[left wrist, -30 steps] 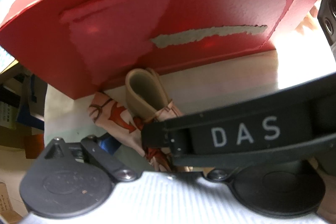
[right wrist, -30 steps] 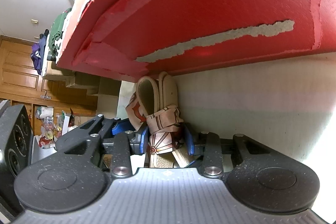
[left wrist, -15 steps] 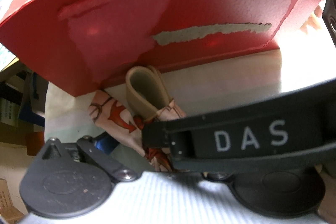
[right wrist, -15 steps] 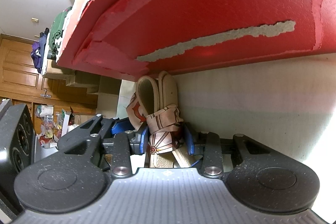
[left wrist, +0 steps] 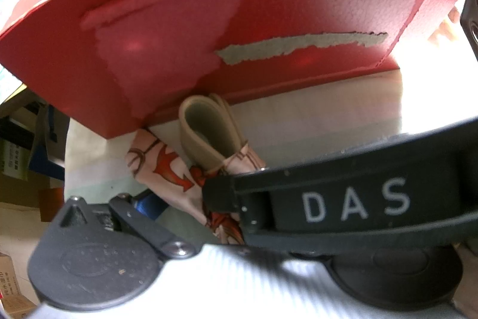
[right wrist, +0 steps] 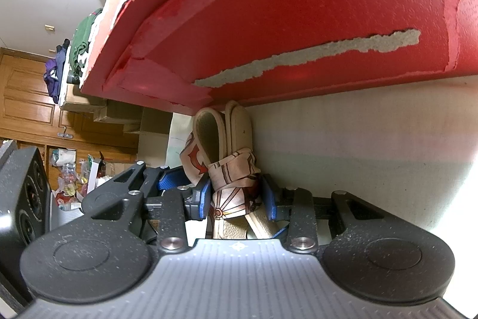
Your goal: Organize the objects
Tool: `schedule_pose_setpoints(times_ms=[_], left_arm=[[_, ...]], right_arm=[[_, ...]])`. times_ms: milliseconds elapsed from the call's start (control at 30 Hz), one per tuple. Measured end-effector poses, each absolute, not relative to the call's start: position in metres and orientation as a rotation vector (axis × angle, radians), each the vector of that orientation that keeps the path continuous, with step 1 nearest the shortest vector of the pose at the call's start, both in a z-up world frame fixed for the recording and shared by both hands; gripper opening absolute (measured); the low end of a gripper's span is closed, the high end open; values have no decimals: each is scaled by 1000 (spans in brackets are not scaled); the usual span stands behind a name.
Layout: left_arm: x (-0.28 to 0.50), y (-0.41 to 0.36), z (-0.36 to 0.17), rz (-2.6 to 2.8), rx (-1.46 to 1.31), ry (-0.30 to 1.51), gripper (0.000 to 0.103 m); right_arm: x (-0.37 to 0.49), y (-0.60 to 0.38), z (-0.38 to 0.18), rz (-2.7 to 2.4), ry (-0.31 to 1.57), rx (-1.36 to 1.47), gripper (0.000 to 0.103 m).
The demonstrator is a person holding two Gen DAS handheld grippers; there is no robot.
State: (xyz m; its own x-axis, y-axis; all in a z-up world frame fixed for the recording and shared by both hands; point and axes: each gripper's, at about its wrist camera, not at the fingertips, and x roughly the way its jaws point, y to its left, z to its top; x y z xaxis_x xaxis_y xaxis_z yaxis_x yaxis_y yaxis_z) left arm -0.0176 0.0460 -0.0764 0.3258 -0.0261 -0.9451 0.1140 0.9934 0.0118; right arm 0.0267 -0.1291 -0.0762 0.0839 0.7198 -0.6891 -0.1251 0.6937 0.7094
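A: Item one — right gripper (right wrist: pixel 236 199). Condition?

B: Blue pads (right wrist: pixel 205 201) pressed in from both sides on a bundle: a beige looped strap (right wrist: pixel 209 133) bound with a patterned scarf (right wrist: pixel 233 169), cream with red-brown markings. The pads bite at the scarf's knot, so the bundle is clamped there.

A: Location of the bundle?

B: Over a pale tabletop (right wrist: pixel 358 139), its looped end pointing at the lower edge of a red box (right wrist: pixel 298 20) and tucked just under it. Whether loop and box touch cannot be told.

A: Red box, condition?

B: Surface worn — a grey torn strip (right wrist: pixel 313 56) runs across the face, with paler peeled patches around it. In the left wrist view the same red box (left wrist: pixel 209 20) fills the upper frame, grey strip (left wrist: pixel 298 47) included.

A: Item two — left gripper.

B: Only one finger (left wrist: pixel 140 214) shows, low at the left beside the scarf (left wrist: pixel 167 166). The other side is hidden behind a black bar lettered DAS (left wrist: pixel 355 204), part of the right gripper crossing the view. Whether the left one is apart or together cannot be told. The strap (left wrist: pixel 206 127) stands just ahead of it.

A: Surroundings?

B: Wooden cabinet doors (right wrist: pixel 27 97), stacked folded clothes (right wrist: pixel 80 47) and floor clutter, far left of the right wrist view.
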Motion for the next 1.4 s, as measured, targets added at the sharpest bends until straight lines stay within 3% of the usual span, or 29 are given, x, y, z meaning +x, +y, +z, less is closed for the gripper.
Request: schedule_pose_setpoints(times_ms=[867, 1267, 1400], left_arm=[[-1, 63, -77, -96, 87, 1237, 100], [-4, 75, -71, -128, 96, 1230, 87], [-7, 79, -69, -150, 97, 1231, 77]], right_arm=[[23, -135, -83, 683, 1329, 522, 37], [22, -136, -80, 669, 1319, 521, 35], [21, -140, -79, 662, 1318, 522, 35]])
